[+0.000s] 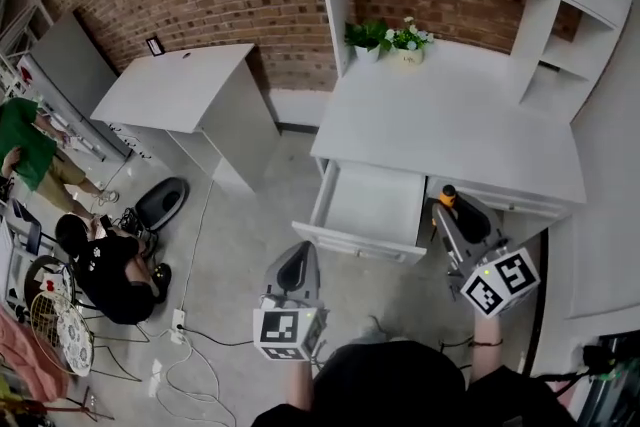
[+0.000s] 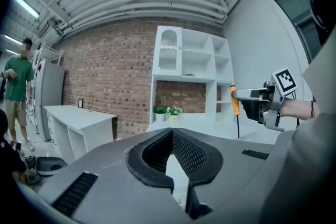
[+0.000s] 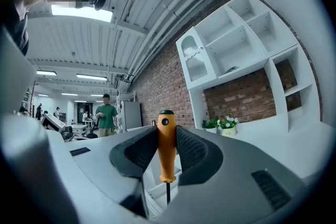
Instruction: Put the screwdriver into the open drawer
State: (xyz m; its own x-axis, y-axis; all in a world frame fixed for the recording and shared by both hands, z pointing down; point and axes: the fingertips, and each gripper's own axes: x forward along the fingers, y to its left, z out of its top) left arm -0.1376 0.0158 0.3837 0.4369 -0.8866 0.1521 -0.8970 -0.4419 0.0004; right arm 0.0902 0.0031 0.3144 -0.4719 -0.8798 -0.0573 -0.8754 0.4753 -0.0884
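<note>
The screwdriver (image 1: 448, 198) has an orange handle (image 3: 167, 147) and stands upright, its thin shaft pointing down. My right gripper (image 1: 447, 207) (image 3: 167, 136) is shut on the handle, in front of the white desk (image 1: 450, 130) and just right of the open drawer (image 1: 352, 243). The drawer is pulled out and looks empty. My left gripper (image 1: 297, 257) (image 2: 171, 134) hangs low in front of the drawer's left corner, its jaws closed at the tips with nothing between them. In the left gripper view, the right gripper (image 2: 242, 95) shows at the right, carrying the screwdriver (image 2: 234, 101).
Two small potted plants (image 1: 390, 37) stand at the back of the desk under white shelves (image 1: 560, 5). A second white desk (image 1: 180, 85) is at the left. People (image 1: 105, 265) sit and stand at the far left. Cables and a power strip (image 1: 178, 325) lie on the floor.
</note>
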